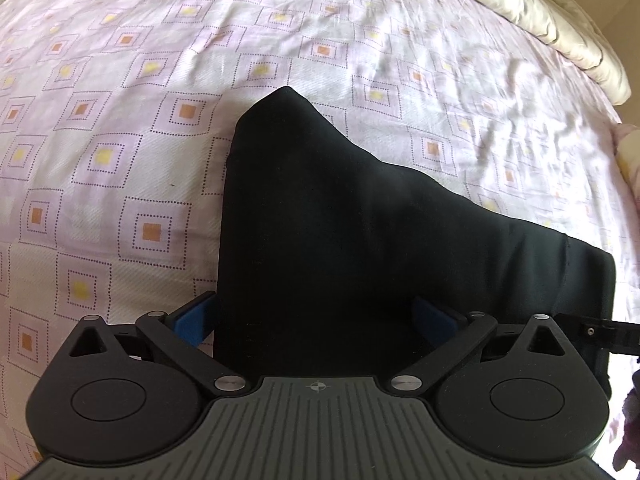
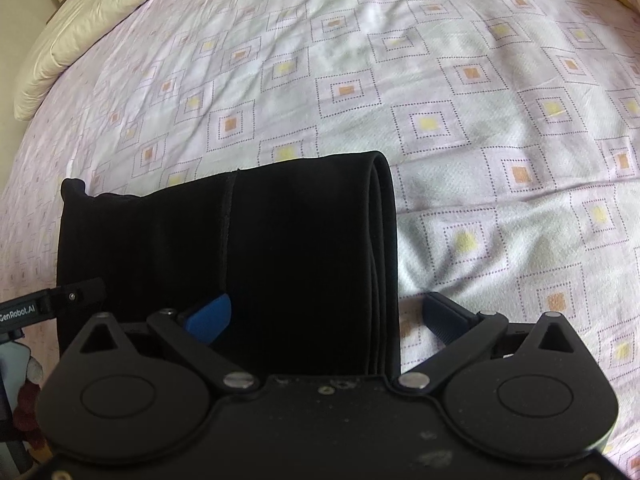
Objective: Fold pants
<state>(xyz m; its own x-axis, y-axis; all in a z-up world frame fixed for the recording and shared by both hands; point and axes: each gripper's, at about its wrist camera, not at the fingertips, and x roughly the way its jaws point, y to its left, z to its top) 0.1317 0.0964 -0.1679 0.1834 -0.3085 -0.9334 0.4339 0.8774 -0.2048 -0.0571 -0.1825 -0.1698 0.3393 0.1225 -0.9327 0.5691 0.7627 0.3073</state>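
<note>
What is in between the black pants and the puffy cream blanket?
Just bare patterned bedsheet. The left wrist view shows it running from the black pants to the cream blanket.

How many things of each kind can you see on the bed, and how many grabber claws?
Black pants: 1
Cream quilt: 1
Patterned bedsheet: 1
Grippers: 2, left gripper and right gripper
Total: 5

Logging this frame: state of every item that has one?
pants: folded into layers, flat on the bed, fold edge on the right
left gripper: open, straddling the pants' near edge
right gripper: open, over the folded edge
sheet: spread, lightly wrinkled
duvet: bunched at the bed's edge
</note>
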